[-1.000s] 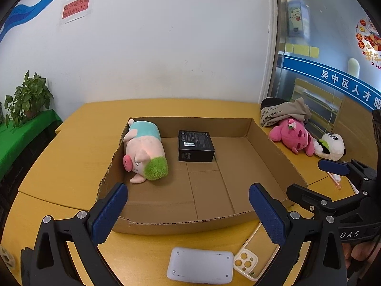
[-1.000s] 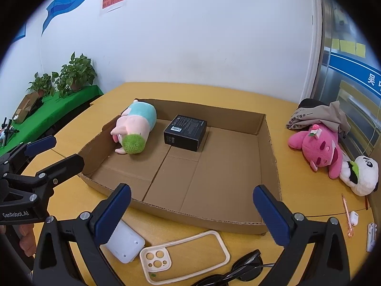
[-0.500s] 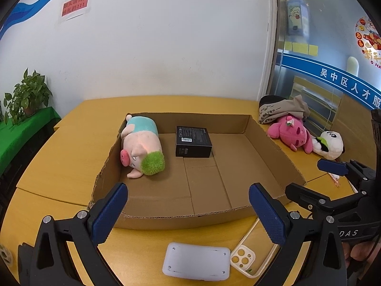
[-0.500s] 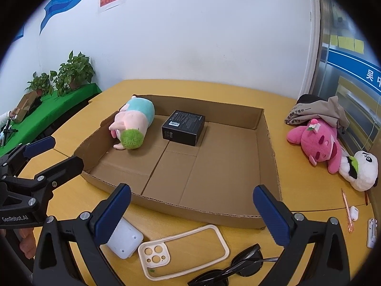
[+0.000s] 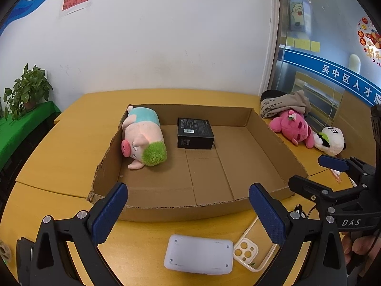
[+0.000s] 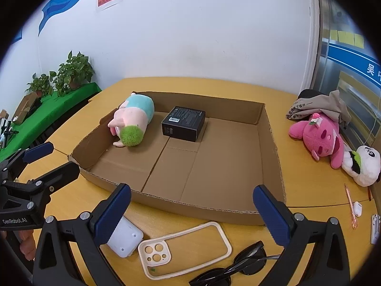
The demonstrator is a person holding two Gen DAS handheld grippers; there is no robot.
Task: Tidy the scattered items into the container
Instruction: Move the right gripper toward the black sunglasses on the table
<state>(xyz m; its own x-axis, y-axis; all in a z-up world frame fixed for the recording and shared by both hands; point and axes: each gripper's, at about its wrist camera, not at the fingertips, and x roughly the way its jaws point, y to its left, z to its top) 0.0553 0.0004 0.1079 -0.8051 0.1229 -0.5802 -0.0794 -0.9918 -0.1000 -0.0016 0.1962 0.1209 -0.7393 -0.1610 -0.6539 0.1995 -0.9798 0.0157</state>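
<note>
Both grippers wide apart, holding nothing. Left gripper [image 5: 188, 211]: drop straight over white pad [image 5: 198, 253], pinch short sides, lift into box [image 5: 181, 208].

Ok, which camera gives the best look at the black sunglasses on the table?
The right wrist view. There the black sunglasses lie folded on the table at the bottom edge, right of the cream phone case, between the open right gripper's fingers. In the left wrist view they are almost entirely hidden behind the gripper fingers.
</note>
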